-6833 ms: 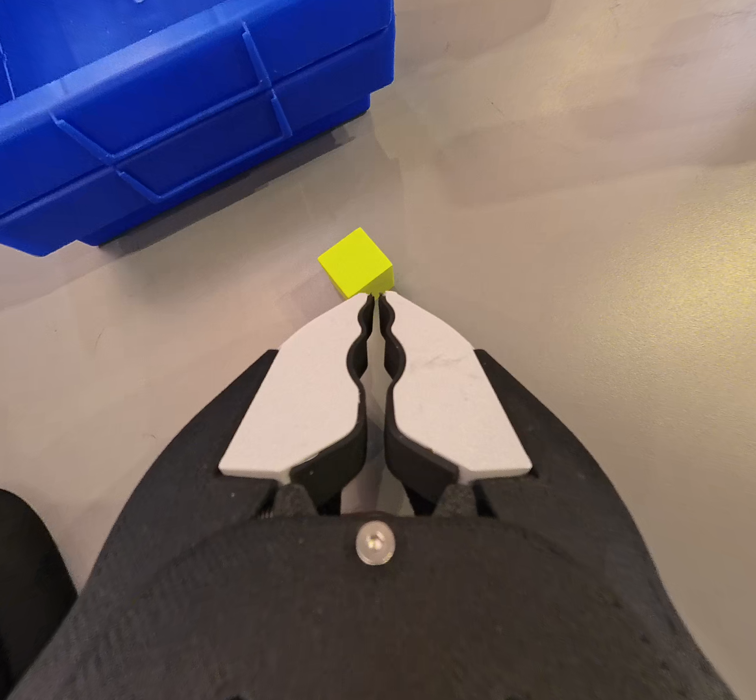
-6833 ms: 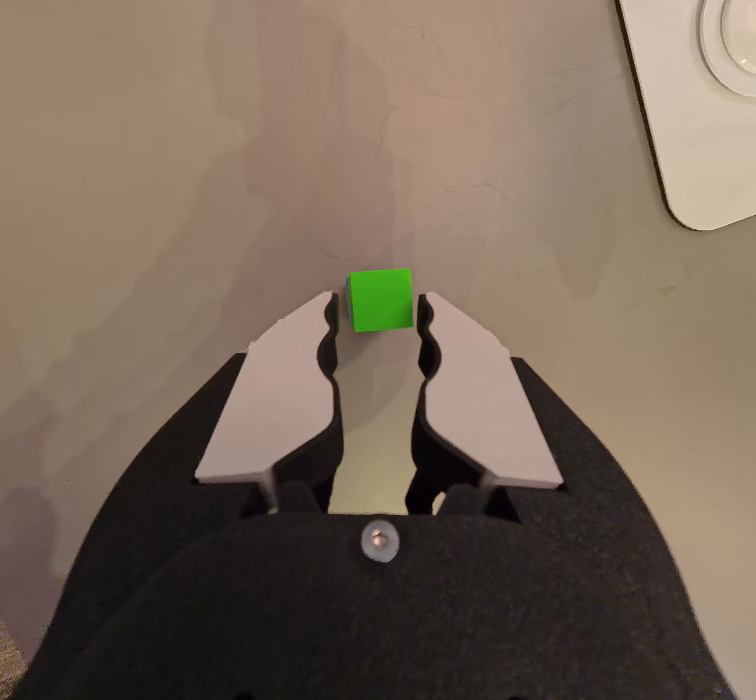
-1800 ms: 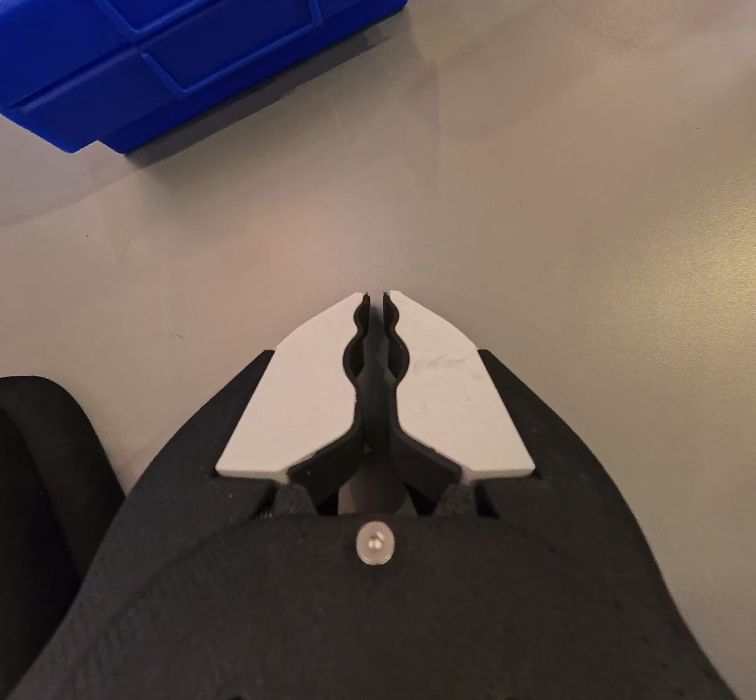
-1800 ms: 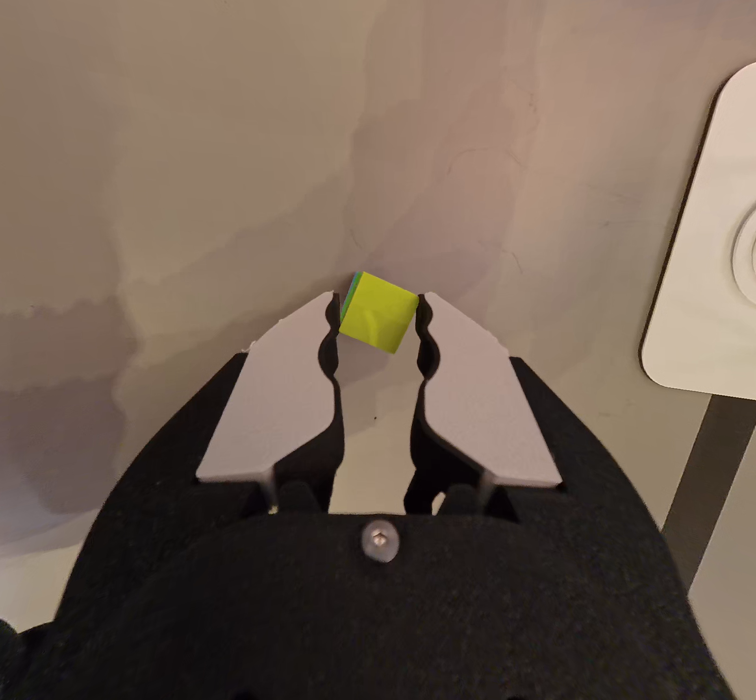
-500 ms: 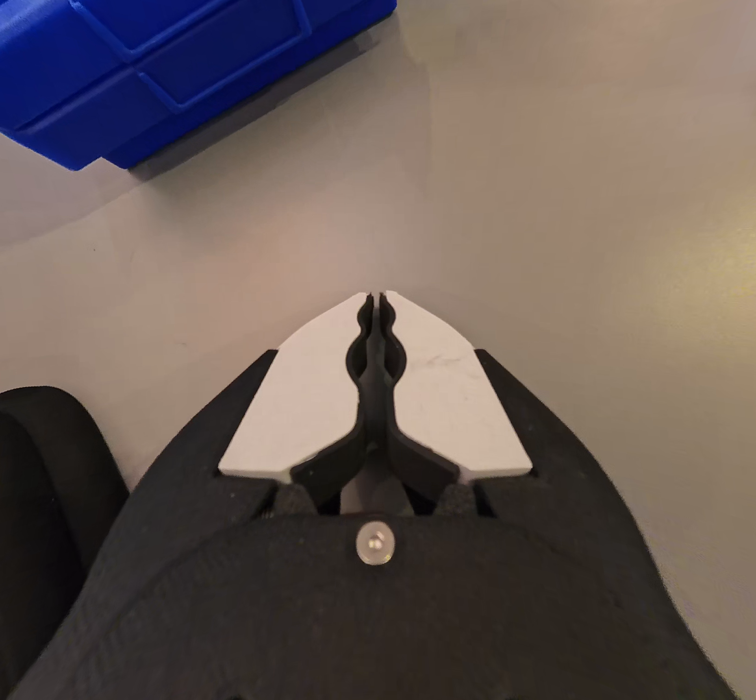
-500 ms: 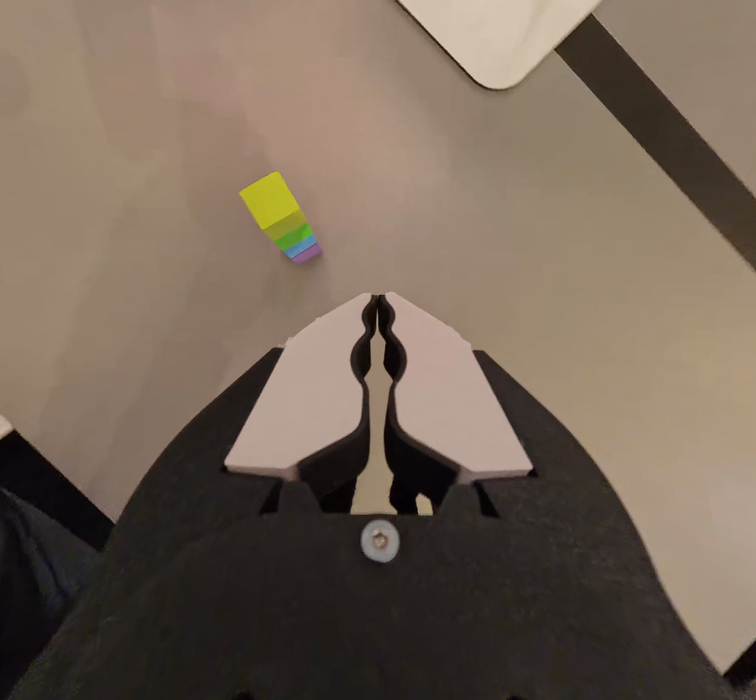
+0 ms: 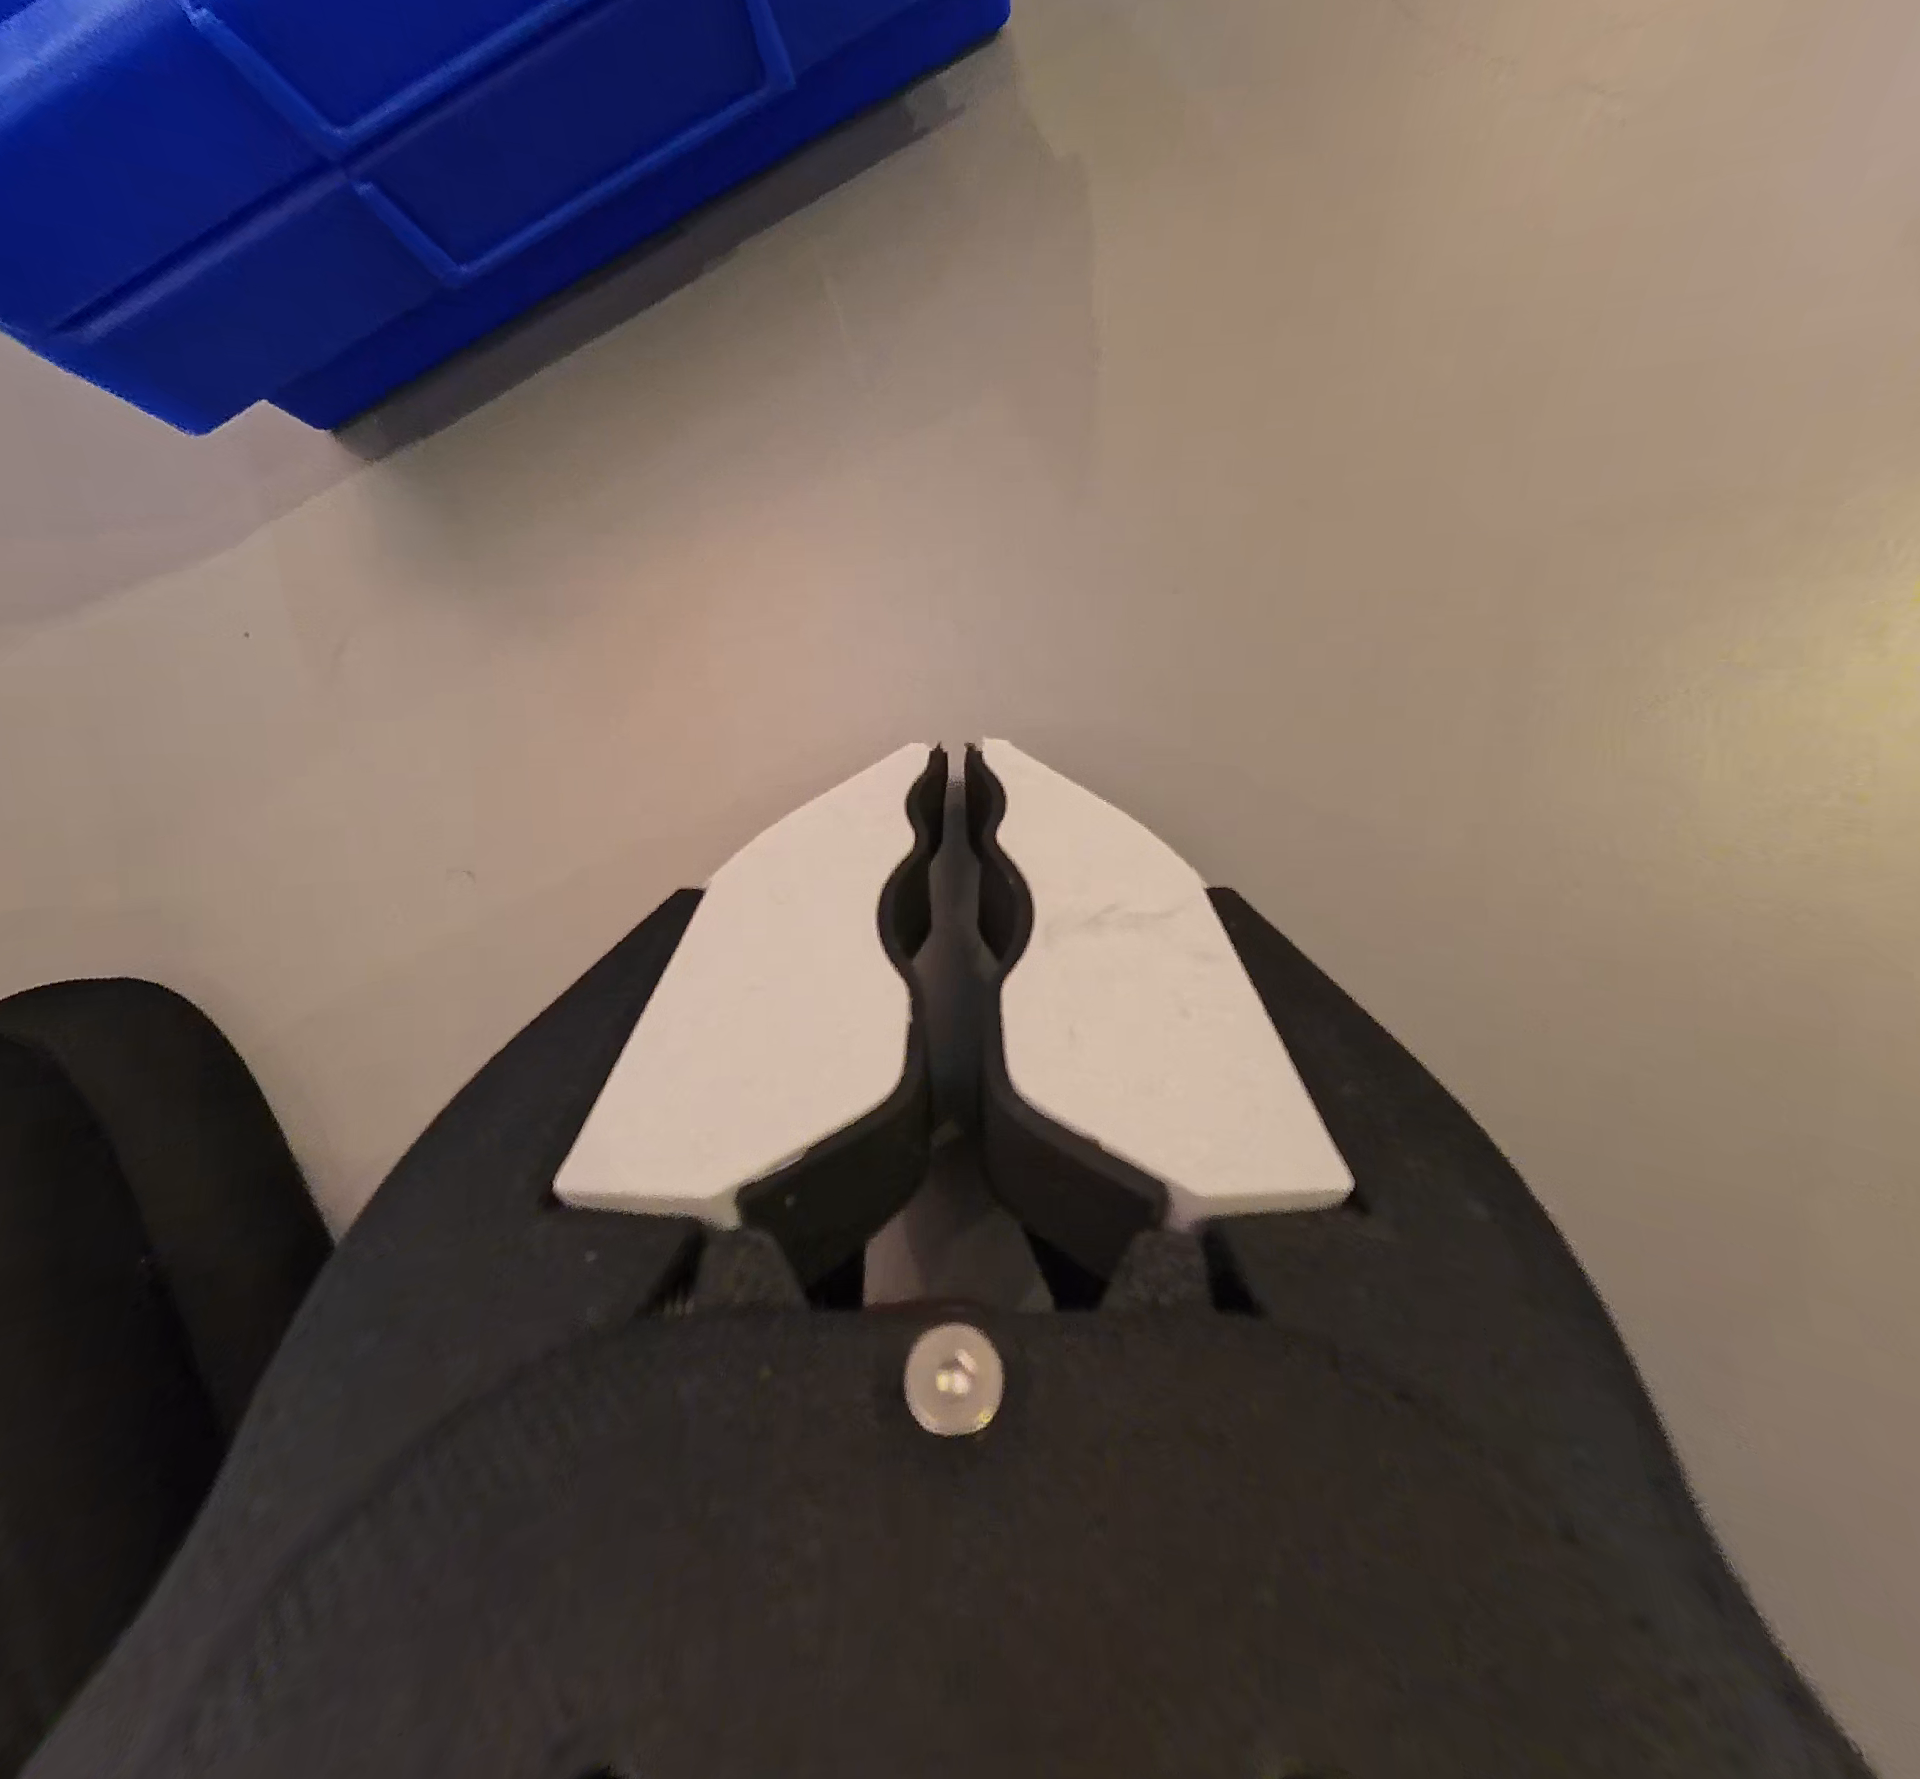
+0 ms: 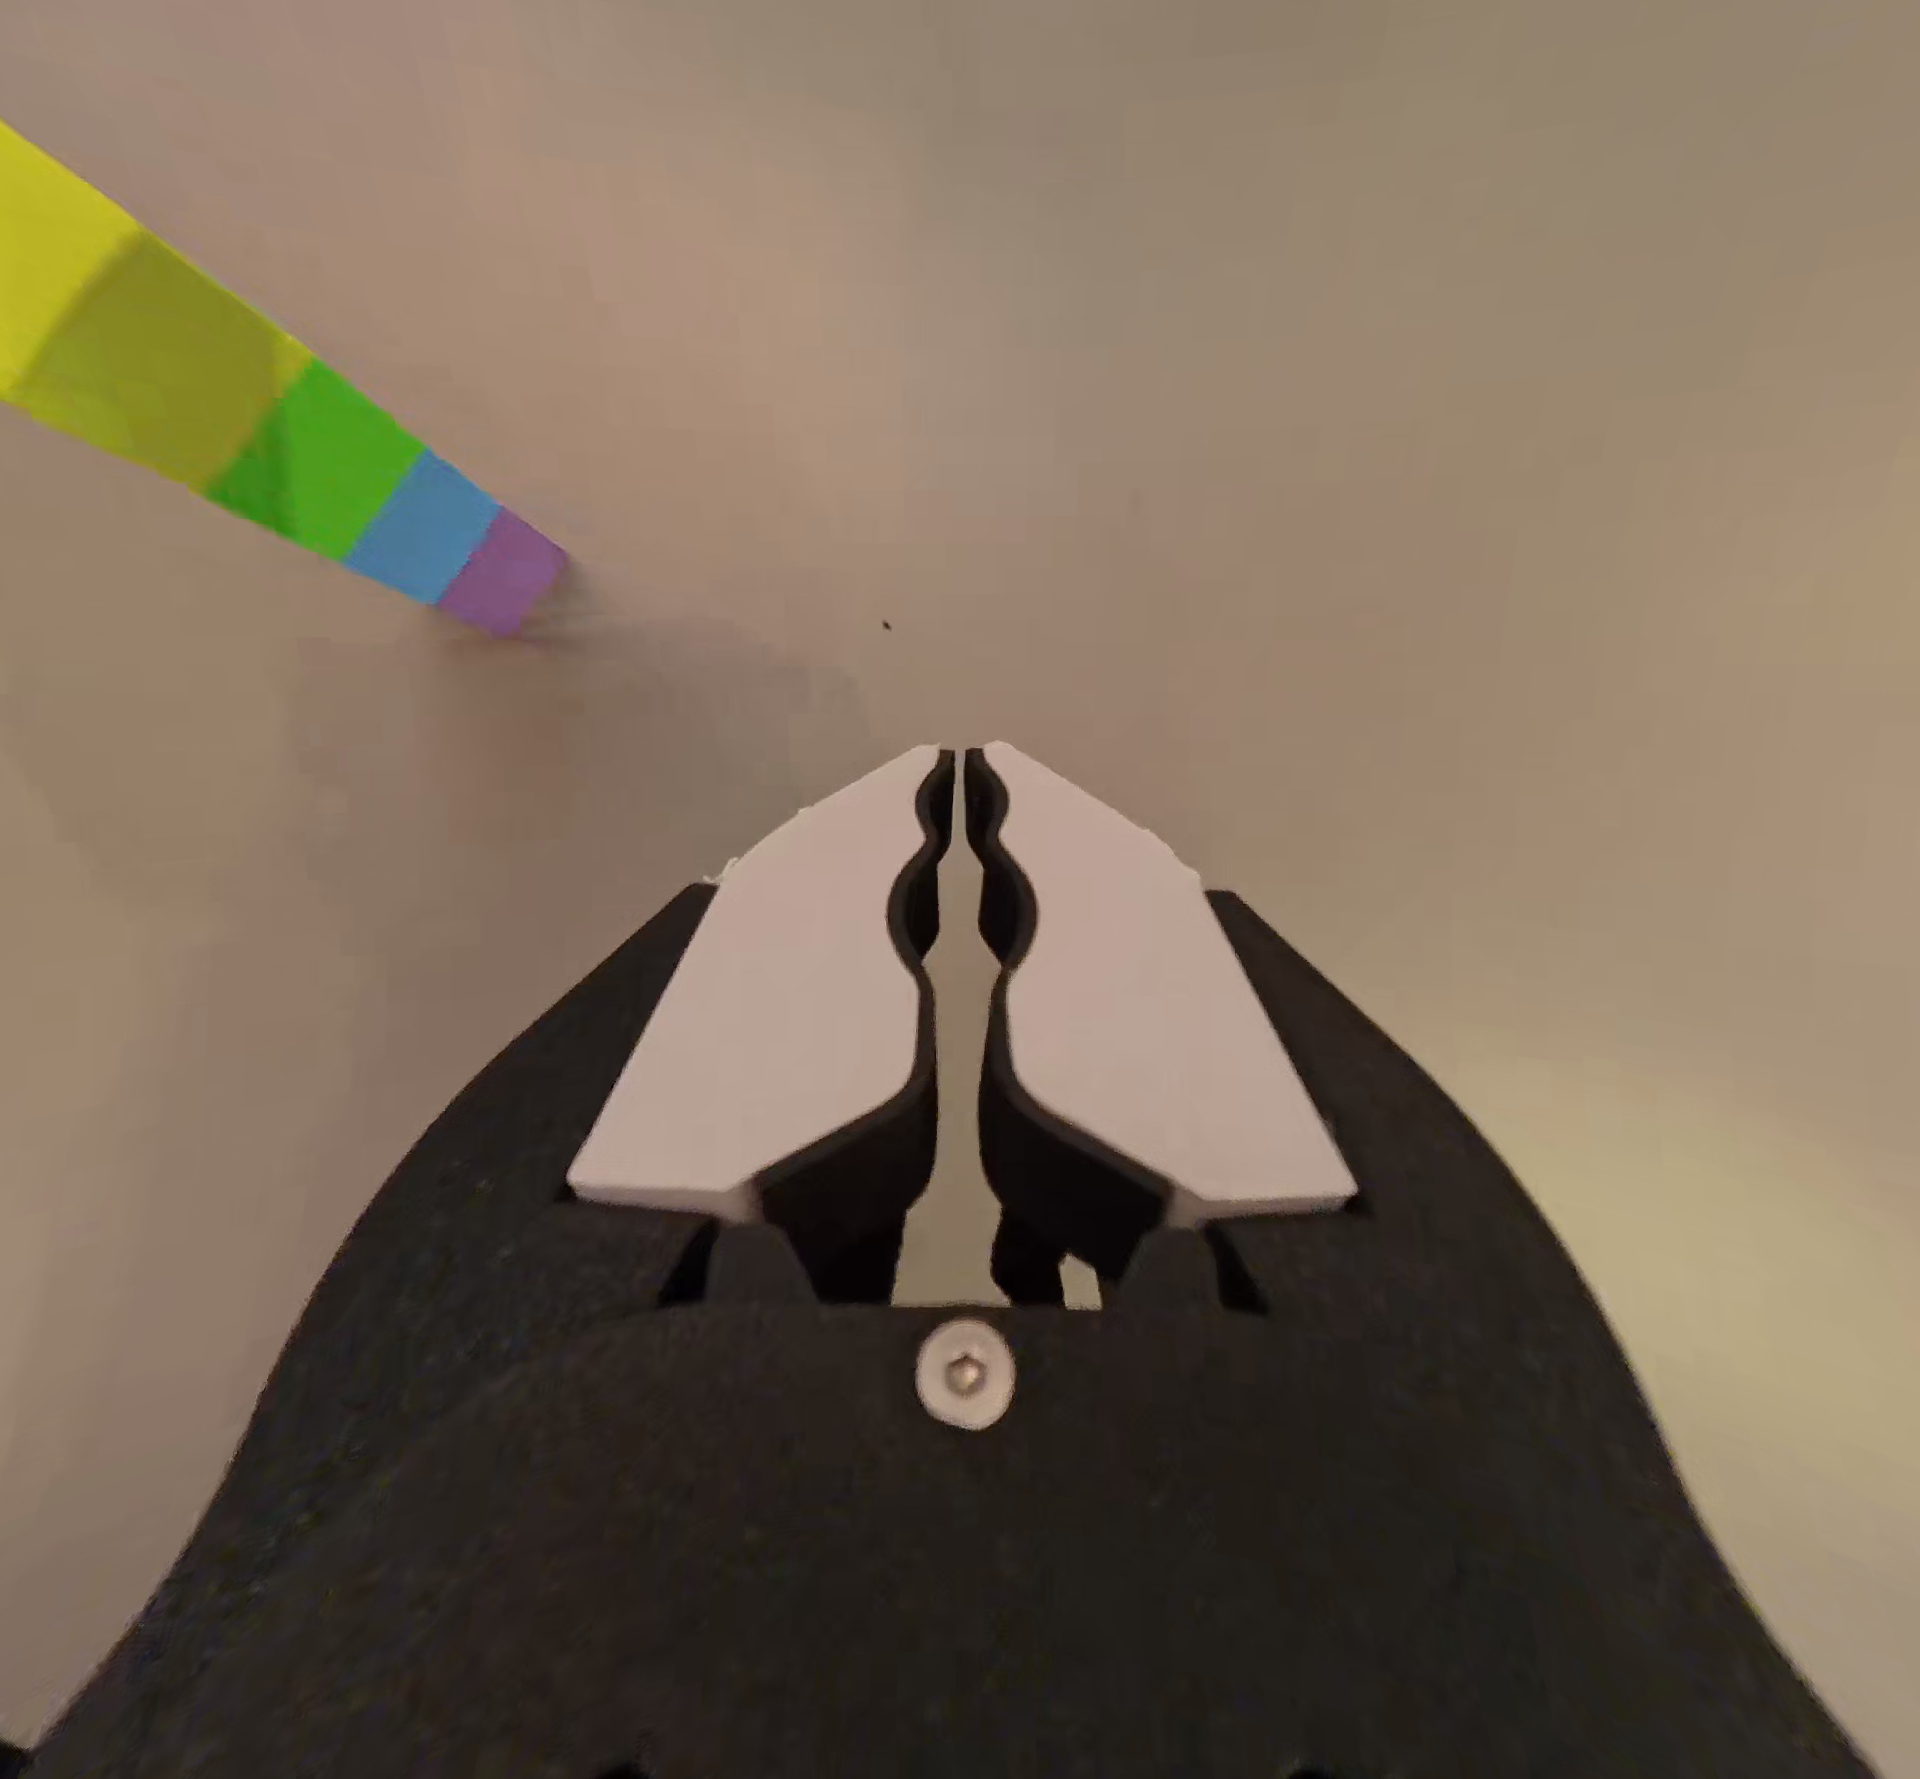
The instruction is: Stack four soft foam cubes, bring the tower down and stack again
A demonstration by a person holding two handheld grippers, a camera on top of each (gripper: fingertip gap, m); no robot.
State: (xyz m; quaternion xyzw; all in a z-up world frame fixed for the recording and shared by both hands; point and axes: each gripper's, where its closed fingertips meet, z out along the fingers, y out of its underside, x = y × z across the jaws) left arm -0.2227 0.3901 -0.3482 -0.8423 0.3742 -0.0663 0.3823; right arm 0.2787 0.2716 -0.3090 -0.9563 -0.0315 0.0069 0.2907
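In the right wrist view a tower of foam cubes stands on the table at the left: a purple cube (image 8: 507,574) at the bottom, then a blue cube (image 8: 424,532), a green cube (image 8: 322,472) and a yellow cube (image 8: 125,337) on top, which runs off the left edge. My right gripper (image 8: 954,753) is shut with nothing between the fingers, low over the table to the right of the tower's base. In the left wrist view my left gripper (image 7: 954,750) is shut with nothing between the fingers, over bare table. No cube shows in that view.
A blue plastic bin (image 7: 468,98) stands at the top left of the left wrist view. A black object (image 7: 114,1210) sits at that view's left edge. The grey table (image 8: 1351,379) spreads ahead and to the right of the right gripper. Some 50 cm of space lies between my two pairs of fingers. My right gripper is the nearer one to the green cube (image 8: 322,472): about 11 cm, against 40 cm.
The right gripper released the yellow cube on the tower, pulled away and shut on air. In the last half second it dropped low and close beside the tower. The left gripper stayed shut and barely moved.
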